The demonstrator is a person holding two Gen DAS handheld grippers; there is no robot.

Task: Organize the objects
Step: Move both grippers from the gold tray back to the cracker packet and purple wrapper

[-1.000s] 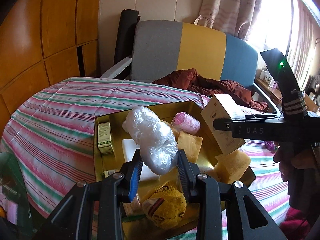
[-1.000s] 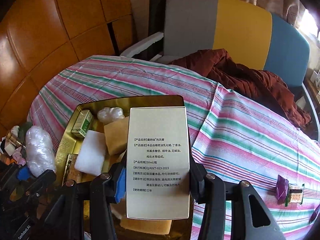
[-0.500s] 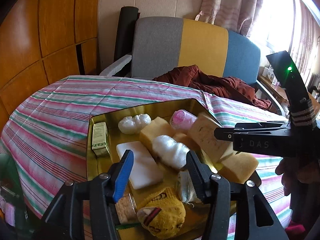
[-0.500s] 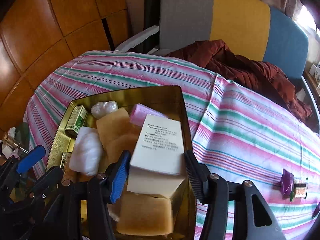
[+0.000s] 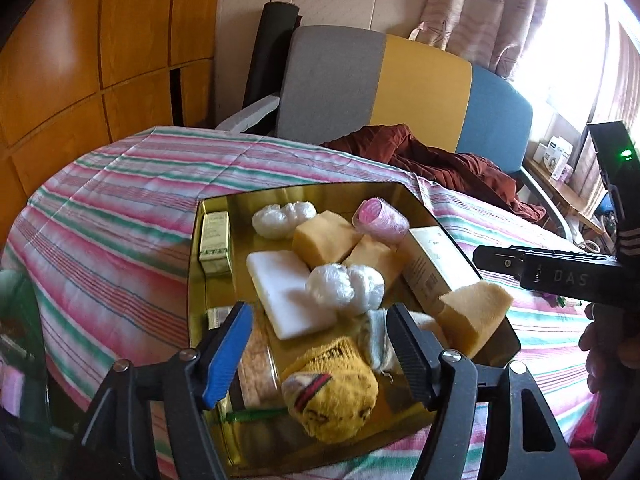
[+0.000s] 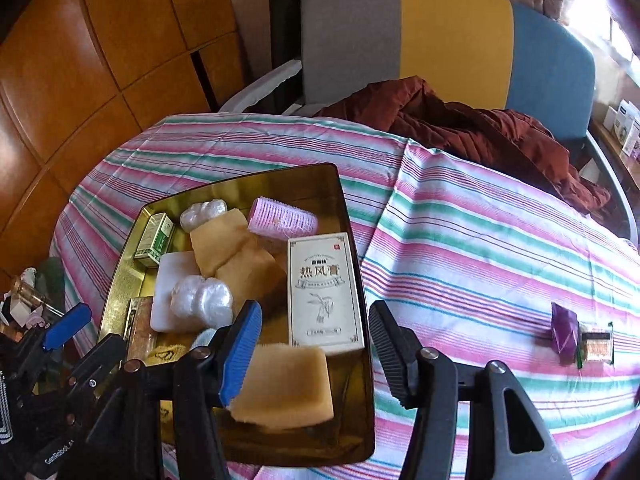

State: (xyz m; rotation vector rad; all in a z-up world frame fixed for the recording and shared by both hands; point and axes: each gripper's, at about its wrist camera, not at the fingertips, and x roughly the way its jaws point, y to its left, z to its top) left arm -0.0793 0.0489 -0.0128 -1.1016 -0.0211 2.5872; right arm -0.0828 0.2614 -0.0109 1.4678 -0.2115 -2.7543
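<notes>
With both grippers, left opening and right parted, empty over the crowded tray, the box leaning at its rim could tip out.

A grey, yellow and blue chair stands behind the desk, with a rumpled maroon garment on its seat. Orange wood panelling covers the wall at left, and patterned curtains hang by the bright window

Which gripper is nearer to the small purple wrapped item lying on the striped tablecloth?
Right. The right gripper hovers over the gold tray's edge, with the small purple wrapped item on the striped tablecloth beside it. The left gripper, jaws opening, is above the tray's far side.
</notes>
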